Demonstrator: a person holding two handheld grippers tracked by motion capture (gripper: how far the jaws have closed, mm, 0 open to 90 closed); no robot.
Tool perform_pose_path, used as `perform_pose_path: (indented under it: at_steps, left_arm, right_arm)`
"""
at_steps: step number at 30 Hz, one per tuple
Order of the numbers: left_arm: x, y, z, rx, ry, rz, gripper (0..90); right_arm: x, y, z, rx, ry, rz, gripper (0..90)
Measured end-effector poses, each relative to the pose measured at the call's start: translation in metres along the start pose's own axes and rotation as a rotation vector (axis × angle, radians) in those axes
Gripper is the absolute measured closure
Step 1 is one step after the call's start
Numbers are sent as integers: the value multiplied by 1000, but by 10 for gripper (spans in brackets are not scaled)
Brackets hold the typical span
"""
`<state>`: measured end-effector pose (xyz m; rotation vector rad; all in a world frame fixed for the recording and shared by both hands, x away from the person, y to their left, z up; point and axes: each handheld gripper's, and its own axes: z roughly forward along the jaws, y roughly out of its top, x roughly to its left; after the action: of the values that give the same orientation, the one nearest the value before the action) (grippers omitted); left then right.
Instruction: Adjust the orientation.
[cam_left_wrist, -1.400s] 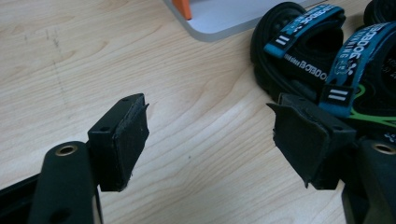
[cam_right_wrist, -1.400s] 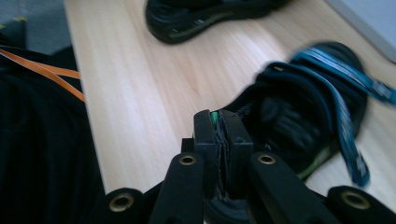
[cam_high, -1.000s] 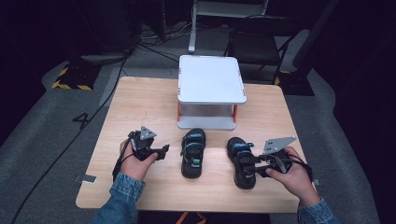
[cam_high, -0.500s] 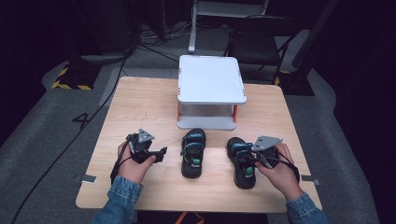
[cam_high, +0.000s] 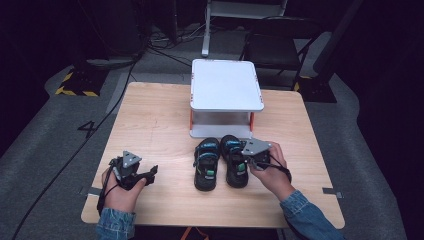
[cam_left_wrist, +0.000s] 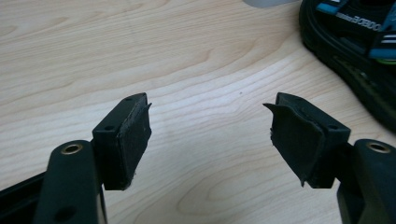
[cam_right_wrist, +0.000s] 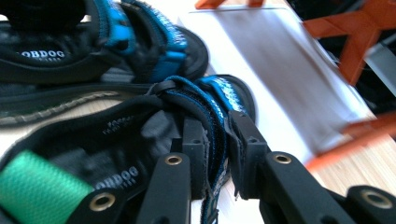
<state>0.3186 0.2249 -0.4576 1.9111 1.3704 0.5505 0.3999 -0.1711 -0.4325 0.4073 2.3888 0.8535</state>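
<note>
So my right gripper (cam_high: 244, 161) has just been closing and is now clamped on the side strap of the right sandal (cam_high: 235, 161), which sits on the table (cam_high: 150, 120) right beside the left sandal (cam_high: 206, 164), both just in front of the little white shelf (cam_high: 226, 85). My left gripper (cam_high: 150, 172) is wide with nothing in it, off to the left. I'd say the pair is lined up but neither sandal is on the shelf yet, so that's what's left.
</note>
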Motion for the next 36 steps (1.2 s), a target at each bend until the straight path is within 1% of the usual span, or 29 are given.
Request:
perform_pose_path:
  at_steps: [3,5,7,8,9,10,11,12,13,15,16,17,18,19,20,21,23,24,25,26,27,29,31,32,33,34,36]
  left_arm:
    - [3,-2,-4,-5,8,-18,291]
    - [4,-2,-3,-5,8,-15,290]
    - [2,0,2,3,-3,-14,290]
    - [1,1,4,8,-8,-8,290]
    - [-1,2,6,9,-16,-4,289]
    - [-1,2,6,9,-16,-4,289]
    - [-2,4,8,12,-25,4,289]
    - [-4,6,10,10,-31,10,288]
    - [-5,10,12,8,-39,18,287]
    - [-5,14,13,5,-47,19,285]
    - [-5,14,13,5,-47,19,285]
    - [-3,18,15,6,-58,22,284]
    - [-3,18,15,6,-58,22,279]
    - [-1,21,17,9,-63,19,272]
    - [-1,21,17,9,-63,19,272]
    - [0,24,20,10,-58,15,272]
    - [1,26,23,11,-62,15,271]
    - [1,26,23,11,-62,15,271]
    - [1,28,26,15,-65,20,271]
    - [1,28,26,15,-65,20,270]
    - [0,29,28,20,-65,23,270]
    - [0,30,29,22,-64,27,270]
    - [-2,32,31,25,-68,29,270]
    - [-2,32,31,25,-68,29,270]
    - [-3,33,32,20,-70,27,270]
    - [-3,35,34,19,-77,26,270]
    - [-4,36,36,21,-78,29,270]
  right_arm:
    - [6,2,11,-9,6,-33,773]
    - [5,2,11,-37,44,9,749]
    - [3,0,9,-71,79,59,714]
    - [3,-2,10,-69,79,83,690]
    - [3,-3,11,-65,84,94,655]
    - [3,-3,11,-65,84,94,655]
    - [3,-6,11,-61,79,106,630]
    - [3,-8,12,-57,80,117,583]
    - [3,-11,8,-68,65,138,523]
    - [2,-11,-1,-83,67,160,498]
    - [2,-11,-1,-83,67,160,498]
    - [-1,-13,-15,-112,85,199,470]
    - [-1,-13,-15,-112,85,199,470]
    - [-5,-15,-26,-120,90,235,432]
    - [-5,-15,-26,-120,90,235,432]
    - [-9,-18,-35,-131,105,294,385]
    - [-11,-20,-38,-147,119,355,309]
    - [-11,-20,-38,-147,119,355,309]
    - [-10,-19,-40,-165,150,422,228]
    - [-10,-19,-40,-165,150,422,228]
    - [-8,-18,-40,-173,164,462,176]
    - [-4,-17,-40,-172,164,490,172]
    - [0,-17,-40,-160,167,535,199]
    - [0,-17,-40,-160,167,535,199]
    - [2,-17,-39,-159,175,549,229]
    - [5,-17,-39,-154,199,563,251]
    - [6,-17,-39,-150,202,566,264]
